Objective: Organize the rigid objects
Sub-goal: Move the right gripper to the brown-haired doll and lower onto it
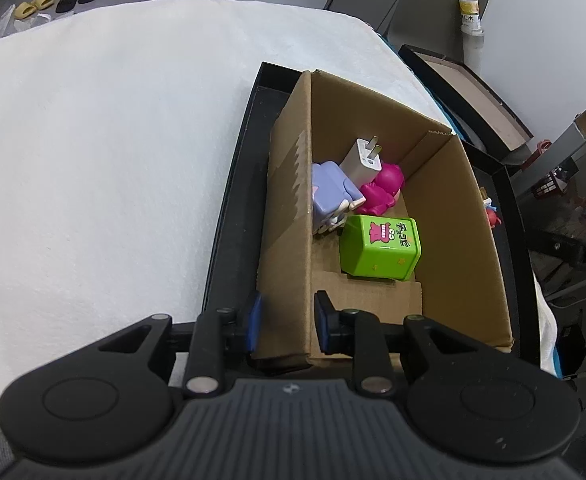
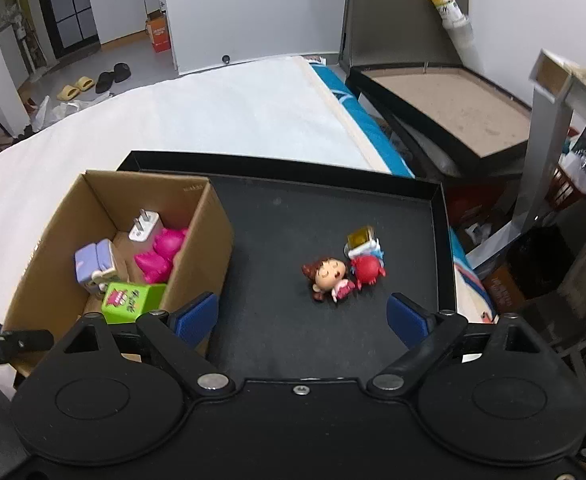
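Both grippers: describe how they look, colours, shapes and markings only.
The left gripper and right gripper match: black bodies with two round discs, ribbed grey centre plates, black linkage arms on silver pivot pins, and blue fingertip pads. No cables or sleeves show.

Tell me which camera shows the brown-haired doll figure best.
The right wrist view: the doll figure lies in full sight on the black tray, ahead of the open right gripper. In the left wrist view the cardboard box hides it.

White-covered tabletop. Black tray resting directly on it at right edge; remainder of white cover bare. Blue strip visible along right edge beneath cover.
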